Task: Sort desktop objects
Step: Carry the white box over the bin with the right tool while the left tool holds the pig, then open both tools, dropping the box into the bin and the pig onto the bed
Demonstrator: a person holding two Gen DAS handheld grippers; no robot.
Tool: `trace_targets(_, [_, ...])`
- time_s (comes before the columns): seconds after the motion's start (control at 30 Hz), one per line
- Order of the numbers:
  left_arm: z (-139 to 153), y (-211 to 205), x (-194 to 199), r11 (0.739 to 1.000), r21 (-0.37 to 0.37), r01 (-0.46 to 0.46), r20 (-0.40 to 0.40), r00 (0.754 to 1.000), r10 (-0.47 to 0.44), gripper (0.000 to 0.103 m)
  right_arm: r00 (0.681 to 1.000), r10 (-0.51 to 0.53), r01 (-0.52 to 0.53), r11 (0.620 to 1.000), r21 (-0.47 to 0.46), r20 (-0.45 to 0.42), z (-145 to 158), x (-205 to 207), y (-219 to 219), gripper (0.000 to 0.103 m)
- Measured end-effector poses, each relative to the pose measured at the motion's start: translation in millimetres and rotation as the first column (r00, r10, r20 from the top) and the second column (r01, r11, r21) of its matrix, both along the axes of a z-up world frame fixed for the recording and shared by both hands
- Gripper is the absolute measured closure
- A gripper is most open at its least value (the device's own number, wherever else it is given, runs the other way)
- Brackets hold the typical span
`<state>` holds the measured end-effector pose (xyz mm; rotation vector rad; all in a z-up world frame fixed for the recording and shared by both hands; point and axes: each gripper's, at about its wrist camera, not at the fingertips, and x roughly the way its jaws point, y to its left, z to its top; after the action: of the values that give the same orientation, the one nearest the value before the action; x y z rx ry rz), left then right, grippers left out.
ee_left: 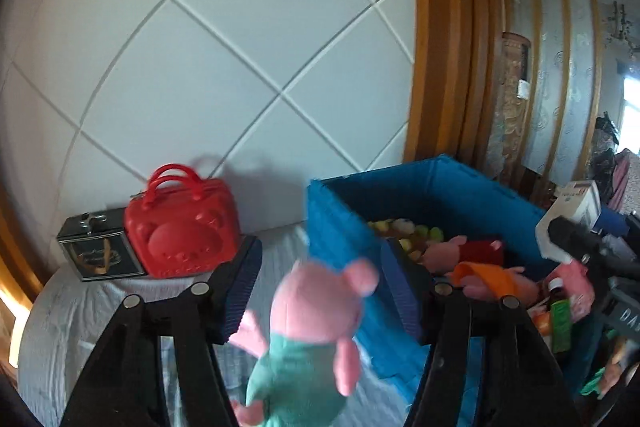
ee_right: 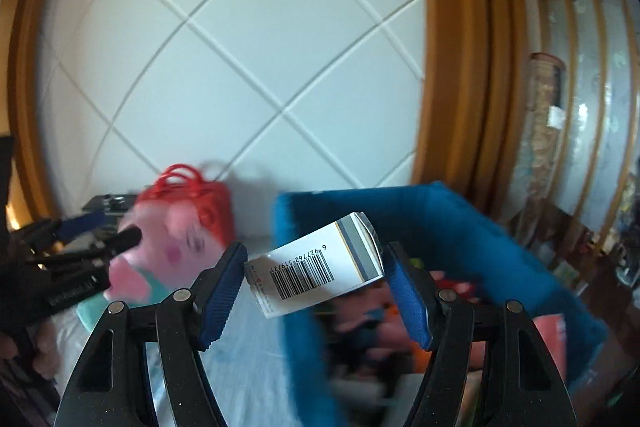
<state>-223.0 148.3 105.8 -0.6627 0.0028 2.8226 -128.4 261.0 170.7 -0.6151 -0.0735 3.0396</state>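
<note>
A pink plush pig (ee_left: 316,311) in a green outfit sits between the left gripper's (ee_left: 320,291) fingers, by the near-left corner of the blue bin (ee_left: 432,183); whether the pads press it I cannot tell. The right gripper (ee_right: 316,267) clenches a white barcoded carton (ee_right: 316,263) over the bin's left rim. Other plush toys (ee_left: 480,267) fill the bin. A red handbag (ee_left: 182,227) and a dark tin (ee_left: 96,247) stand on the desk (ee_left: 80,307) by the white wall.
</note>
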Motion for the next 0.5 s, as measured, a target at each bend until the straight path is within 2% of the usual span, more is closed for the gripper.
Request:
trace_targets(0.1, [11.9,74.7,-12.3,0.999,-0.006,0.031,0.003,1.000,-0.031,0.042,0.999,-0.023,0.024,1.000,-0.009,0.038,-5.0,-7.4,65.7,0.033])
trace_targets(0.17, [6.4,108.1,-19.3,0.999,-0.006,0.043,0.039,0.998,-0.042,0.042,0.997,-0.024,0.025,1.000,-0.010,0.069,-12.2,-13.0,92.4,0.033])
trace_targets(0.23, [-7.0,136.1,-21.4,0.998,-0.036,0.048,0.081,0.996,-0.045,0.042,0.994,-0.028,0.030,0.999,-0.018,0.107,-24.1,-20.1,118.0,0.033])
trace_targets(0.3, [-21.7,152.3,-21.2,0.996,-0.089,0.029,0.105,0.994,-0.020,0.042,0.989,-0.007,0.013,0.999,-0.036,0.147,-37.9,-27.1,139.4,0.033])
trace_targets(0.4, [-37.2,160.2,-18.3,0.993,-0.116,0.006,0.144,0.990,0.011,0.041,0.981,0.006,0.003,0.999,-0.045,0.196,-58.5,-31.2,156.9,0.032])
trace_targets(0.43, [-40.7,161.0,-13.6,0.993,-0.120,-0.002,0.152,0.988,0.020,0.038,0.978,0.010,0.001,0.999,-0.052,0.210,-66.0,-31.9,159.8,0.032])
trace_targets(0.47, [-44.2,157.3,-9.7,0.992,-0.124,-0.018,0.151,0.988,0.036,0.034,0.974,0.010,0.004,0.998,-0.061,0.226,-75.0,-33.4,163.4,0.025])
trace_targets(0.5, [-47.3,147.0,-4.5,0.992,-0.125,-0.033,0.142,0.988,0.051,0.026,0.972,0.009,0.006,0.998,-0.065,0.234,-80.0,-35.4,165.8,0.011])
